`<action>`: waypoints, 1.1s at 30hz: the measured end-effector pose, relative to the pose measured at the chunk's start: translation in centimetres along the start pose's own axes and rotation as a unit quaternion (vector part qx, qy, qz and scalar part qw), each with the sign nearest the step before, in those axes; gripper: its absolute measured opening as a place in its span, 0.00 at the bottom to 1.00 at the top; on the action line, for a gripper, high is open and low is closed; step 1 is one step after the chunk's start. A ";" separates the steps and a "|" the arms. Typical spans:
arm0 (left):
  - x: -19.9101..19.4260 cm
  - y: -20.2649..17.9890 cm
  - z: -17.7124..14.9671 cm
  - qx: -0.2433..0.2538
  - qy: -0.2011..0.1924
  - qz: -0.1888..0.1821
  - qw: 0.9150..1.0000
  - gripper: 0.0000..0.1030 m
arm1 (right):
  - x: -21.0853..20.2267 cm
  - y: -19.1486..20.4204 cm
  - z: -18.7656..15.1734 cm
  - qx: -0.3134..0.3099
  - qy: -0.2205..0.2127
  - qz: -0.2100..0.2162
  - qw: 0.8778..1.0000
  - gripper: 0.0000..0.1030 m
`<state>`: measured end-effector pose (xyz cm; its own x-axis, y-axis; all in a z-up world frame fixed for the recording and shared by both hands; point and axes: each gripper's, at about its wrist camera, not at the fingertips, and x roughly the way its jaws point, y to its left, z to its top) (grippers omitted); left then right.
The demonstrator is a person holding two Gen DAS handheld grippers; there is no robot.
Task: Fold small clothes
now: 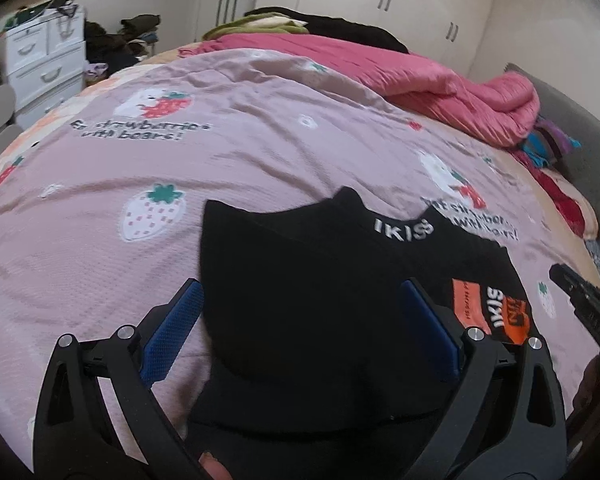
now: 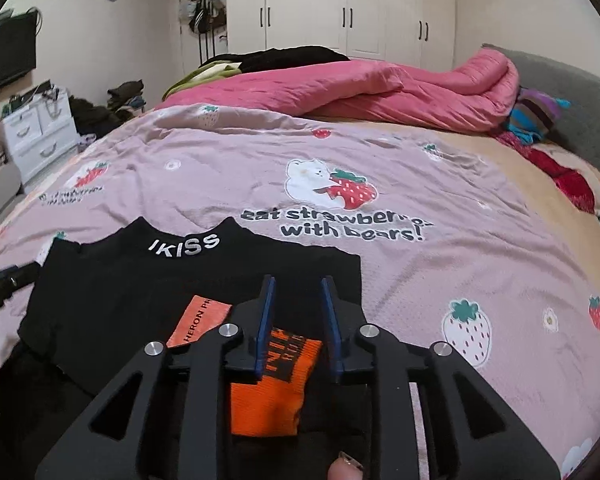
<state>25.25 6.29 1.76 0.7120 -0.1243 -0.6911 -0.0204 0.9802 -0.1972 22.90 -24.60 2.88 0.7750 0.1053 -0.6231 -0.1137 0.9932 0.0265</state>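
A small black top (image 1: 300, 300) with a white "IKISS" collar and orange patches lies partly folded on the pink strawberry bedspread (image 1: 180, 160). My left gripper (image 1: 302, 292) is open wide, its blue pads either side of the folded left part of the top. In the right wrist view the same top (image 2: 120, 292) lies below my right gripper (image 2: 298, 284), whose blue pads stand a narrow gap apart over the orange patch (image 2: 268, 392), gripping nothing. The right gripper's tip (image 1: 580, 292) shows at the left view's right edge.
A rumpled pink quilt (image 2: 360, 88) and dark clothes lie at the far side of the bed. A grey headboard (image 2: 572, 112) is at the right. A white drawer unit (image 2: 36, 132) stands left of the bed, white wardrobes behind.
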 end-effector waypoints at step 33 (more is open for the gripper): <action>3.5 -0.8 -3.4 0.030 0.101 -0.033 0.994 0.61 | 3.7 5.4 -5.4 -0.060 0.142 0.070 0.985 0.61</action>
<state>25.43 4.59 -2.87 0.5556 -0.2113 -0.8042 0.0687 0.9755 -0.2089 21.81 -19.13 -3.51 0.5428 0.2056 -0.8143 -0.2938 0.9548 0.0452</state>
